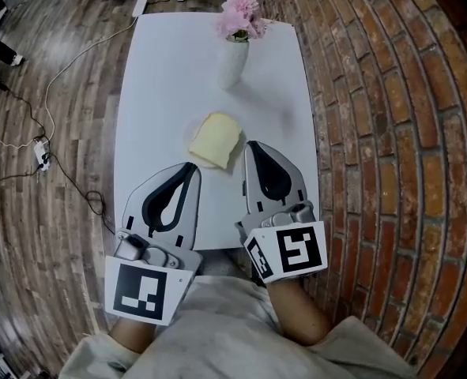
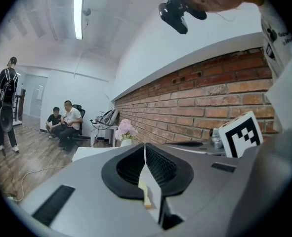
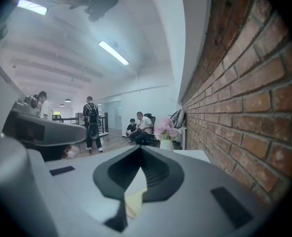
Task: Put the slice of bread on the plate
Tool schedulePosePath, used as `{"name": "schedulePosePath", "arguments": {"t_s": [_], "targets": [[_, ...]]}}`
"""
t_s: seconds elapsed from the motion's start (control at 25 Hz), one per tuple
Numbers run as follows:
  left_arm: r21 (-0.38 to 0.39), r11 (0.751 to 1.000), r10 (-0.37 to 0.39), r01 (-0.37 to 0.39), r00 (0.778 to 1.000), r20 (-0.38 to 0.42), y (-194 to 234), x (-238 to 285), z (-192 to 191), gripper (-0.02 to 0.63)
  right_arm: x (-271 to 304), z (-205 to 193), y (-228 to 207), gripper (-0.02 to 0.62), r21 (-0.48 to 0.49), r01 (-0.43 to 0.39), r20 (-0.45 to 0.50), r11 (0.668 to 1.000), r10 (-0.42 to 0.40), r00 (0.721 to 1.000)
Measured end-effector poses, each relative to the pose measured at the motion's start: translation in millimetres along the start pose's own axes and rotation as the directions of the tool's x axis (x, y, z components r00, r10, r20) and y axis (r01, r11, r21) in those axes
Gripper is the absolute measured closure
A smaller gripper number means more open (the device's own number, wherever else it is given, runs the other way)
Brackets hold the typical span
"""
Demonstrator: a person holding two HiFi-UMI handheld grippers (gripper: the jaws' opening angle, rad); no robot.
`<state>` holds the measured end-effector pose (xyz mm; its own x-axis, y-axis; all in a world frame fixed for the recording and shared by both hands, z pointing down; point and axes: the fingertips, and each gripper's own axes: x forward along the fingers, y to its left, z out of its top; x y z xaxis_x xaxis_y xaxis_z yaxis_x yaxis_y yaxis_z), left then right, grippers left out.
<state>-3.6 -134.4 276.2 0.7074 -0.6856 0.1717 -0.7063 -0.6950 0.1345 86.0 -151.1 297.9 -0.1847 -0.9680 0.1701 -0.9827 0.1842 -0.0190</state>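
Nearest the camera, the left gripper and the right gripper are held side by side over the near end of the white table. Both have their jaws pressed together with nothing between them. The slice of bread lies flat on the plate, just beyond both sets of tips. The right gripper's tip is just beside the slice's right edge. A vase of pink flowers stands farther back.

Head view steeply down — gripper views level, all sharing flowers.
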Motion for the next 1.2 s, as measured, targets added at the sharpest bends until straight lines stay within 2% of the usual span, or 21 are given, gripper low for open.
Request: {"name": "schedulePosePath", "arguments": {"t_s": [0.28, 0.6, 1.0, 1.2], "targets": [[0.021, 0.999, -0.031, 0.031, 0.999, 0.016, -15.2, -9.7, 10.5, 0.589, -40.3, 30.3, 29.8, 0.588, -0.036, -0.033, 0.064, 0.999, 0.036, 0.997], [0.054, 0.997, -0.063, 0.063, 0.998, 0.009, -32.9, -25.7, 15.8, 0.589, -65.4, 31.2, 57.0, 0.589, -0.047, -0.085, 0.072, 0.995, 0.089, 0.993], [0.0, 0.999, -0.048, 0.048, 0.999, 0.005, -40.5, -31.5, 11.5, 0.589, -77.7, 27.0, 57.7, 0.589, -0.047, -0.152, 0.048, 0.987, 0.154, 0.987], [0.008, 1.0, -0.013, 0.013, 1.0, 0.018, -39.4, -28.7, 8.7, 0.589, -76.6, 21.8, 58.9, 0.589, -0.046, -0.197, 0.04, 0.979, 0.199, 0.979]]}}
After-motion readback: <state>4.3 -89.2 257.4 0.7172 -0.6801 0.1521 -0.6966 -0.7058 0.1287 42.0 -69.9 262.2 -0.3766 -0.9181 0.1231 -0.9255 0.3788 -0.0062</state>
